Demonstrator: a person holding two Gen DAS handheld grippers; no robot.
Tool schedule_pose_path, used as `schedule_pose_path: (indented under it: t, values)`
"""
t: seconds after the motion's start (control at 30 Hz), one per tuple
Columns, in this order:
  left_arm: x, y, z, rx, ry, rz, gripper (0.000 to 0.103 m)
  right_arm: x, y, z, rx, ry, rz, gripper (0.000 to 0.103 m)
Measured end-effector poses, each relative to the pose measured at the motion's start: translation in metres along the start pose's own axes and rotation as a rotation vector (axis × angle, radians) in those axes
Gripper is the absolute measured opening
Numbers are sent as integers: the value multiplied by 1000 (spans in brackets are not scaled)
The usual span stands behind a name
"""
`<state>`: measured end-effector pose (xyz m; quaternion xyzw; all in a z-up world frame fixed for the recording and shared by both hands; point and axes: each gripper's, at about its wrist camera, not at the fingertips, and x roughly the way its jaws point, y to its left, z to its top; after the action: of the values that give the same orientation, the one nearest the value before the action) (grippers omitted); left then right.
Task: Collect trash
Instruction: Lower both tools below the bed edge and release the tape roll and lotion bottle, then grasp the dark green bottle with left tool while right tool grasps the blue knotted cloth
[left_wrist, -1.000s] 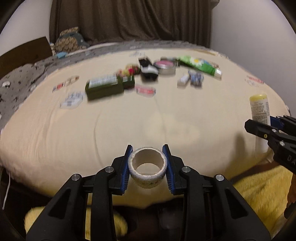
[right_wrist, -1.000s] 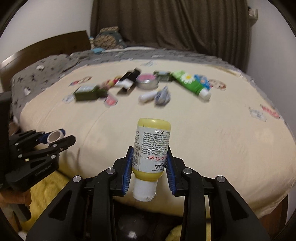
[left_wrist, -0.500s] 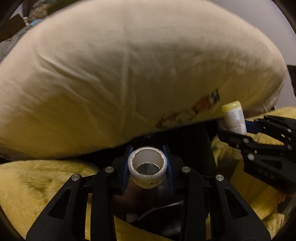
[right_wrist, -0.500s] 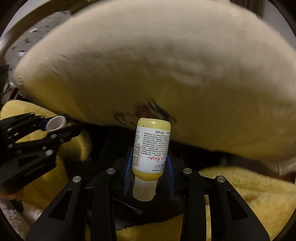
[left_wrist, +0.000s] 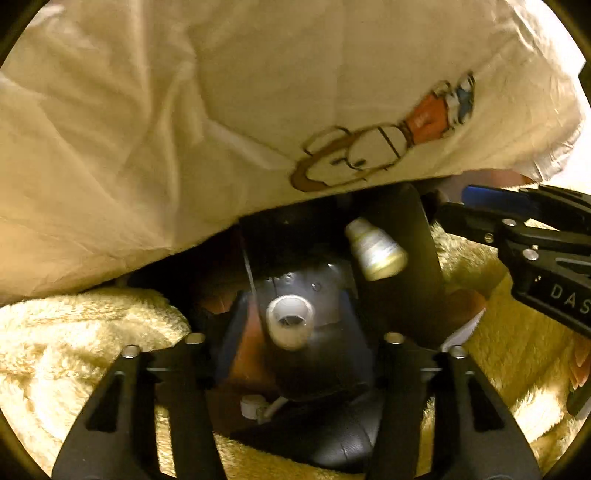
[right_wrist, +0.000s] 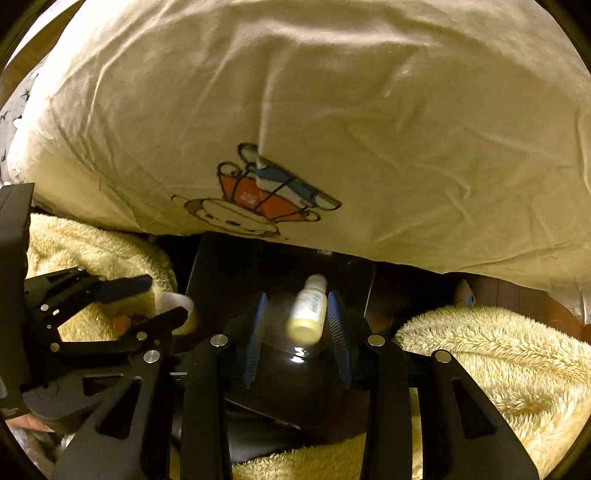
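In the left wrist view my left gripper (left_wrist: 291, 314) points steeply down over a dark bin (left_wrist: 332, 435). Its jaws are opening, and the white tape roll (left_wrist: 290, 325) sits blurred between them, clear of both blue pads. The right wrist view shows my right gripper (right_wrist: 295, 317) with its jaws opening too. The small yellow bottle (right_wrist: 306, 314) is blurred between its pads, loose and dropping towards the bin (right_wrist: 280, 266). That bottle (left_wrist: 375, 251) also shows below the right gripper (left_wrist: 454, 203). The left gripper (right_wrist: 166, 299) and tape roll (right_wrist: 181, 306) appear at the left.
A cream bedsheet (left_wrist: 258, 92) with a cartoon print (right_wrist: 258, 199) hangs over the bed edge just above the bin. Fluffy yellow blanket (left_wrist: 74, 350) (right_wrist: 498, 350) lies on both sides of the bin. A small white plug (left_wrist: 253, 406) with a cable sits inside the dark opening.
Both grippers came down from over the bed and tipped towards the bin. The left let go of the tape roll and the right let go of the yellow bottle; both items are dropping.
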<state>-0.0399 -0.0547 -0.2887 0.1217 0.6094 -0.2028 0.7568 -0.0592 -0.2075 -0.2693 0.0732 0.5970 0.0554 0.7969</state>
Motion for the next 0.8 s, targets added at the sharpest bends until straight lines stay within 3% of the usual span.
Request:
schedule_pose_path:
  t: [0.17, 0.4, 0.67, 0.8]
  values:
    - [-16, 4, 5, -7, -60, 52, 66, -18, 2, 1, -7, -61, -26, 51]
    - [-87, 23, 24, -11, -268, 149, 76, -100, 12, 25, -68, -313, -52, 74]
    - [-166, 56, 58, -59, -513, 262, 82, -155, 18, 92, -141, -509, -137, 78]
    - [-175, 75, 83, -104, -577, 320, 86, -157, 16, 133, -115, -531, -137, 78]
